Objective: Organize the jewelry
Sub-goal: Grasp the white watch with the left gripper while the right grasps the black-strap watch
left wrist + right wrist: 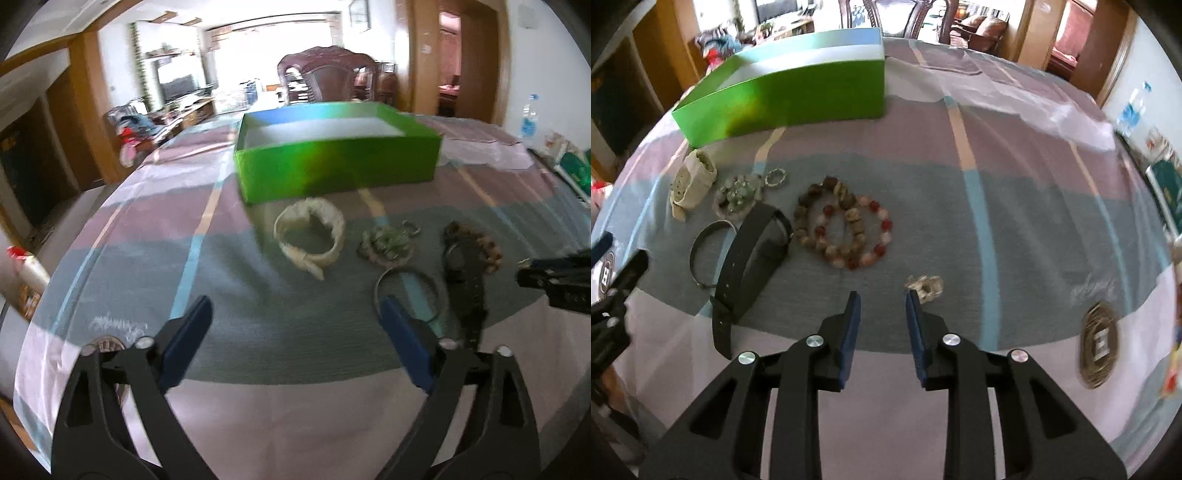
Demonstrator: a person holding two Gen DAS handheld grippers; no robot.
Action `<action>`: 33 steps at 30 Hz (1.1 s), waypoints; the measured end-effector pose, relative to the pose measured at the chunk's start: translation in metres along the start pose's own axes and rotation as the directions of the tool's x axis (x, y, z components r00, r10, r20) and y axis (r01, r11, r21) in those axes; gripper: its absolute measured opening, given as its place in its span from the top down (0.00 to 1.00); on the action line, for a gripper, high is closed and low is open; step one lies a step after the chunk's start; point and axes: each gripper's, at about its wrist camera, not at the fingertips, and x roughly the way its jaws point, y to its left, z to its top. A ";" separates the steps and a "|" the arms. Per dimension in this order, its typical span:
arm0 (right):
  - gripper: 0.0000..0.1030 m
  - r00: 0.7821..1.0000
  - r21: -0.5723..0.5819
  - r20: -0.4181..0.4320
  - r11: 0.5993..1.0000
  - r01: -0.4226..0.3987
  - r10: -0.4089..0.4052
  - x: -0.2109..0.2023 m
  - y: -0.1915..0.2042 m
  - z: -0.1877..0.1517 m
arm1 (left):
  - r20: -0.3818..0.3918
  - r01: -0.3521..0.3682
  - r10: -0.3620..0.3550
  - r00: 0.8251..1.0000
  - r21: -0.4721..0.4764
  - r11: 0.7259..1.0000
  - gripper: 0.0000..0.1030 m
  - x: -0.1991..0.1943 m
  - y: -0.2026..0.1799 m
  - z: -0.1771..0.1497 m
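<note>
Where the striped desk begins: right gripper, jaws narrowly parted, nothing between; left gripper, jaws wide, empty. Beyond: small pale trinket, black strap, bead bracelets. Farthest: green box.

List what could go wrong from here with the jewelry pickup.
1. The small pale trinket lies just outside the right tool, beside one finger; closing now would likely miss or nudge it.
2. The brown bead bracelet overlaps the red and pink one; lifting one may drag the other.
3. The green box sits far behind.
</note>
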 end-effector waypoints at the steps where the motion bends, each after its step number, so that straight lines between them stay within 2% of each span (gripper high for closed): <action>1: 0.51 1.000 0.001 0.000 1.000 -0.026 0.026 -0.008 0.000 0.006 | -0.003 0.025 -0.025 1.000 0.017 1.000 0.05 -0.002 0.002 0.004; 3: 0.40 0.996 0.008 0.025 0.996 -0.088 0.087 -0.017 0.007 0.013 | -0.039 0.022 -0.019 0.999 0.055 0.998 0.05 0.003 0.004 0.016; 6: 0.39 0.987 -0.039 0.063 0.989 -0.145 0.148 -0.026 0.032 0.022 | -0.081 0.013 -0.005 0.997 0.090 0.996 0.05 0.021 0.003 0.032; 9: 0.39 0.991 -0.120 0.024 0.985 -0.126 0.130 -0.011 0.063 0.021 | -0.145 0.035 -0.025 0.989 0.068 0.997 0.05 0.049 0.008 0.043; 11: 0.39 0.992 -0.108 -0.021 0.986 -0.123 0.121 0.007 0.069 0.024 | -0.184 0.062 -0.056 0.981 0.031 0.998 0.05 0.065 0.012 0.048; 16: 0.40 0.991 -0.036 -0.007 0.990 -0.136 0.136 0.023 0.058 0.033 | -0.196 0.126 -0.128 0.972 -0.026 0.992 0.05 0.090 0.013 0.056; 17: 0.46 0.991 -0.036 -0.007 0.990 -0.136 0.136 0.023 0.058 0.033 | -0.200 0.137 -0.139 0.970 -0.022 0.990 0.05 0.094 0.010 0.058; 18: 0.58 0.990 -0.037 -0.007 0.990 -0.139 0.139 0.025 0.059 0.034 | -0.205 0.146 -0.147 0.968 -0.018 0.989 0.09 0.098 0.009 0.059; 19: 0.69 0.990 -0.045 -0.014 0.989 -0.143 0.142 0.026 0.061 0.032 | -0.209 0.154 -0.153 0.966 -0.013 0.988 0.23 0.101 0.007 0.058; 21: 0.69 0.990 -0.058 -0.006 0.989 -0.139 0.139 0.027 0.064 0.031 | -0.227 0.140 -0.139 0.964 -0.008 0.990 0.41 0.108 0.006 0.057; 26: 0.69 0.989 -0.060 -0.001 0.987 -0.147 0.147 0.029 0.056 0.036 | -0.223 0.154 -0.157 0.962 -0.032 0.988 0.44 0.105 0.011 0.055; 30: 0.70 0.989 -0.057 0.028 0.988 -0.141 0.143 0.018 0.050 0.037 | -0.180 0.153 -0.150 0.972 0.001 0.988 0.44 0.084 0.007 0.057; 31: 0.83 0.989 -0.062 0.034 0.988 -0.140 0.142 0.015 0.050 0.037 | -0.165 0.152 -0.148 0.975 0.013 0.988 0.44 0.077 0.005 0.058; 33: 0.84 0.991 -0.085 0.037 0.988 -0.125 0.129 0.009 0.051 0.037 | -0.139 0.153 -0.146 0.979 0.034 0.988 0.44 0.065 0.002 0.059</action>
